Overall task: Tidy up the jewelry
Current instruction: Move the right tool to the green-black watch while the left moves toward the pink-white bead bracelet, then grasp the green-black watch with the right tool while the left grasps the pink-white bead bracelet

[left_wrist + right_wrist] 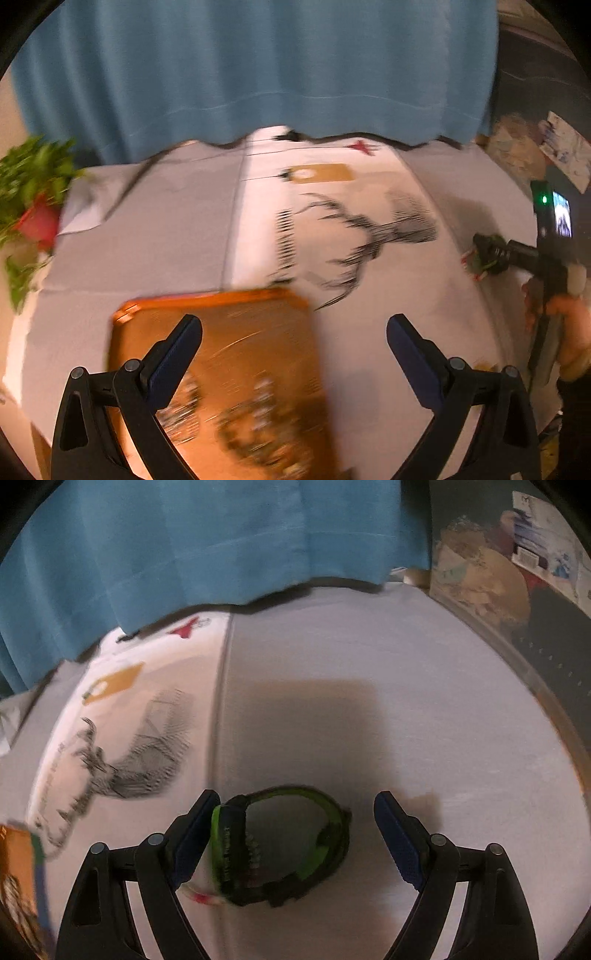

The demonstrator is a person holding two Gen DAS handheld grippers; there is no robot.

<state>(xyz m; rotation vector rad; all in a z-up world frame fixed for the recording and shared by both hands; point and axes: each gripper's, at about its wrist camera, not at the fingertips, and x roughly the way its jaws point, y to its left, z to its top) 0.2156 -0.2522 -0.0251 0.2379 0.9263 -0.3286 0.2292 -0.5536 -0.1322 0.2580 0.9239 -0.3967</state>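
Note:
A green and black wristband [280, 845] with a small red and white tag lies on the grey cloth, between the open fingers of my right gripper [295, 834]; its left side is close to the left finger. The band also shows far right in the left wrist view [487, 254], in front of the right gripper. An orange tray [229, 354] with blurred beaded jewelry on it lies under my left gripper [293, 354], which is open and empty above it. The tray's edge shows at the far left of the right wrist view [16, 867].
A white cloth with a black deer print [362, 236] and a tan tag [321, 172] lies mid-table. A blue curtain [258, 74] hangs behind. A green plant in a red pot [33, 206] stands at the left. Clutter [480, 576] stands at the back right.

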